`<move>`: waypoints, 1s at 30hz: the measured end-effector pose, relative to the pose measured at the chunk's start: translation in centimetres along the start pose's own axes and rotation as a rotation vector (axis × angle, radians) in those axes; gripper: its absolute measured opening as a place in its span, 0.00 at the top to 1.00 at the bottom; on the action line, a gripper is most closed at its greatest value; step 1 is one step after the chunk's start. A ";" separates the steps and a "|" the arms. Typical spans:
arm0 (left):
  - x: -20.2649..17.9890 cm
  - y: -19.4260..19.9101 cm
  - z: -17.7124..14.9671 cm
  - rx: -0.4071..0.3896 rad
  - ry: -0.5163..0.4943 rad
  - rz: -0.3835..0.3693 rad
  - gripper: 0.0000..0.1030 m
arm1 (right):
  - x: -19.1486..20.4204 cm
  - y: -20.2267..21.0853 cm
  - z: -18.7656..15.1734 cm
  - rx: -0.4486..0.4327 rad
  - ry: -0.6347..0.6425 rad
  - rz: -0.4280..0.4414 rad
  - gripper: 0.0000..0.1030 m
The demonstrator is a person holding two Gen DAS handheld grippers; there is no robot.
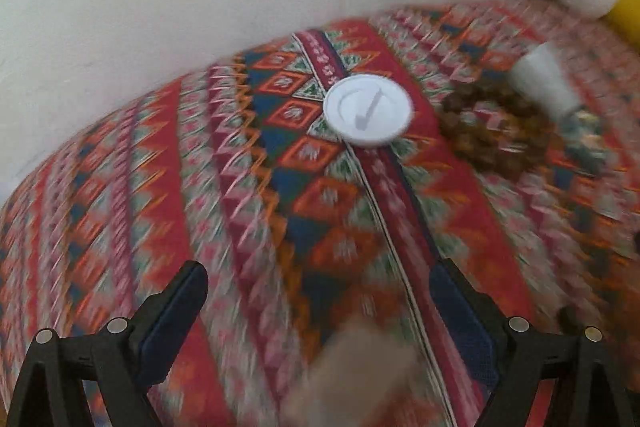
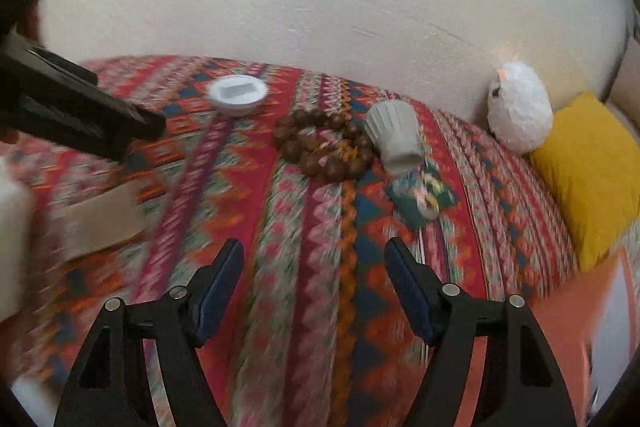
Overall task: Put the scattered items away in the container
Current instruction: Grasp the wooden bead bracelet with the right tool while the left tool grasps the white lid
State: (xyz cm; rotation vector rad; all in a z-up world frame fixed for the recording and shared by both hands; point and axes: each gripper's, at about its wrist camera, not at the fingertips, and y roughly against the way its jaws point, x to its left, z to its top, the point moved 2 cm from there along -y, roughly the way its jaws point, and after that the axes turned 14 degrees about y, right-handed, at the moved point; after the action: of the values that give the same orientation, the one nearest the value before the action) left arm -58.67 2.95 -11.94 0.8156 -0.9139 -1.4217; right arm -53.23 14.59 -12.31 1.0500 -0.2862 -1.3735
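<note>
Patterned bedspread [image 2: 280, 211], beads [image 2: 324, 147] beyond right gripper [image 2: 314, 291]

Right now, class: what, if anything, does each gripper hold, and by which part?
Nothing. The left gripper and right gripper are both open, with only the patterned cover between their fingers.

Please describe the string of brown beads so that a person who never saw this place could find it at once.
On the patterned bedspread, look toward the wall, to the left of the white plush toy. The brown beads lie there in a loose ring, between the white round lid and the tipped grey ribbed cup, right beside the cup. They are the only dark, round, strung pieces.
</note>
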 end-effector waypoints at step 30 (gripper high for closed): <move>-1.7 7.3 -2.9 -0.143 0.091 -0.218 0.37 | -2.7 3.0 -3.0 -0.106 -0.198 0.323 0.80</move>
State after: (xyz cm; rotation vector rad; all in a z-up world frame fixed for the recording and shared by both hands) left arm -52.76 4.53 -6.77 0.8842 -0.6617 -1.6049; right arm -49.82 17.80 -10.70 0.7429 -0.5012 -1.1859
